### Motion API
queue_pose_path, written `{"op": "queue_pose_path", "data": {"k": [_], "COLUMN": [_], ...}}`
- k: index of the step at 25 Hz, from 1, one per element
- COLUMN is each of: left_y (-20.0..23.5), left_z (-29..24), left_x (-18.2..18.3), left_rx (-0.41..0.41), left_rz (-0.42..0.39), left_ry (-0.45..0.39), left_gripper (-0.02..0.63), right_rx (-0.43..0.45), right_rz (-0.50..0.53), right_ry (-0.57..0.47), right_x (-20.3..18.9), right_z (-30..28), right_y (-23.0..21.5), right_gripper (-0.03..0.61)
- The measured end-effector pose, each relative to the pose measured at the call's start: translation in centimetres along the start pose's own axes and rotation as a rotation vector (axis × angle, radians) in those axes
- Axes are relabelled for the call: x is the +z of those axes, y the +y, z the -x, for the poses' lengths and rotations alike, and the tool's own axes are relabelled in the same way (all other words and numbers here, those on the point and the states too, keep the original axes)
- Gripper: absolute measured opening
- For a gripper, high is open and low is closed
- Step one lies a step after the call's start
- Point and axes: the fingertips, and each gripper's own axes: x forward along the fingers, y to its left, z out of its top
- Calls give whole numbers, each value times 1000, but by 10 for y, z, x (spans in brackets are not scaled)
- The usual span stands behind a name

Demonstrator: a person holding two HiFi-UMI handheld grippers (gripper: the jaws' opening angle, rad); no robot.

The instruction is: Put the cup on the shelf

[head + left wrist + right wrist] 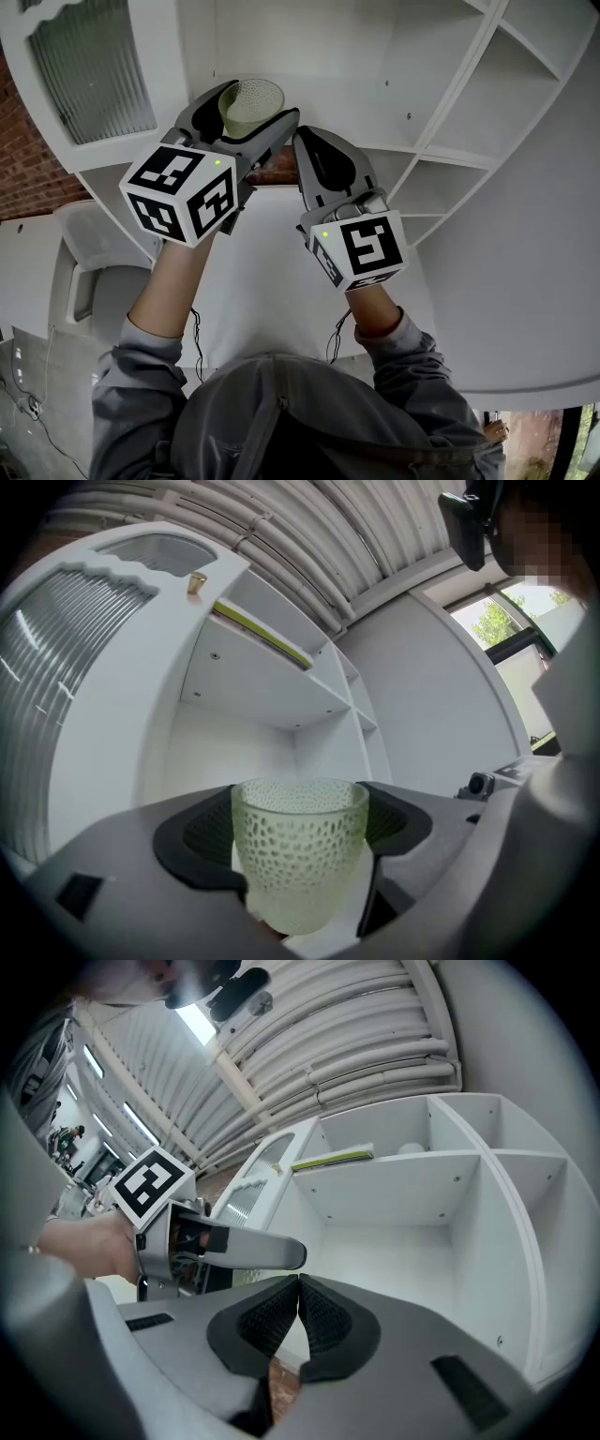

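The left gripper (249,111) is clamping the green cup (298,855) upright by its sides, in front of the shelf (403,1164) and not yet inside it. The right gripper (298,1309) is waiting beside it, facing the shelf, with its jaws pressed together on nothing. That closure is showing plainly only in the right gripper view. The likely risk is the cup clipping a shelf edge and slipping.

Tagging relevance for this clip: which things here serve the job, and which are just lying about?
In the job: cup held in left tongs; white shelf.
Lying about: right tongs, shut, empty; yellow-green strip on upper shelf; ribbed glass door.
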Motion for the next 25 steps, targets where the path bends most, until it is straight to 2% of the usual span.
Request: {"op": "queue_pose_path", "data": {"k": [8,25], "left_y": [21,52], "left_z": [-25,-62], "left_x": [-11,-35], "left_rx": [99,239], "left_rz": [-32,-13], "left_ry": [32,90], "left_gripper": [388,388], "right_rx": [-6,30], "right_rz": [-6,-38], "right_ry": [-6,-3], "right_x": [-4,-29], "right_z": [-13,-31], "right_y": [-16,-36], "right_gripper": [28,28]}}
